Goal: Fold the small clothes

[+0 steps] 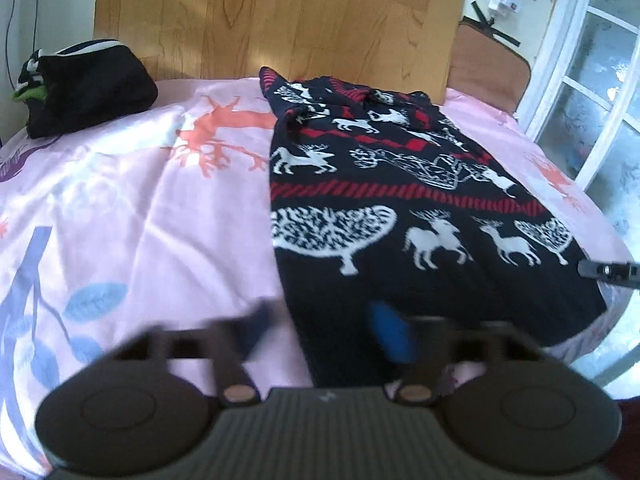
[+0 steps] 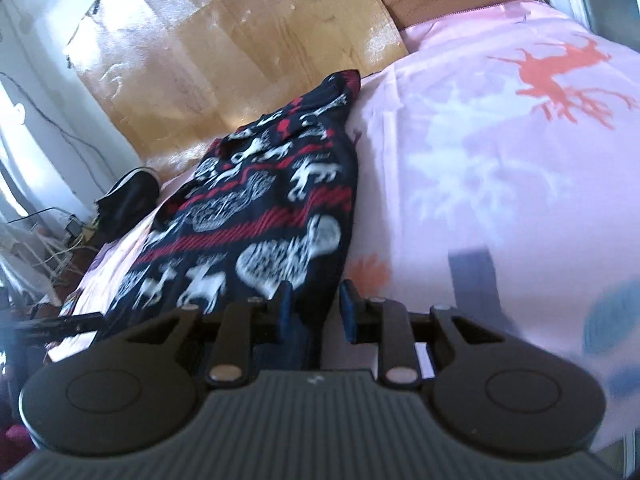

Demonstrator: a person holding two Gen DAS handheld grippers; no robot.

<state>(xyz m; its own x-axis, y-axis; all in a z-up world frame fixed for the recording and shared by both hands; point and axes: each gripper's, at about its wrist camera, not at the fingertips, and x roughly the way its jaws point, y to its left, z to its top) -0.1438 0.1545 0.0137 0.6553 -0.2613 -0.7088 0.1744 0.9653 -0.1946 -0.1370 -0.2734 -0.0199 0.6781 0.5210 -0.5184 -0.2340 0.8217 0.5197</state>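
The pink bedsheet [image 1: 140, 200] carries the dark reindeer sweater [image 1: 400, 208], lying flat toward the right. I judge the next fold wants both near hem corners pinched evenly. The left gripper [image 1: 324, 328] hangs over the near-left hem, jaws apart; the right gripper [image 2: 314, 312] straddles the opposite hem edge, jaws apart.
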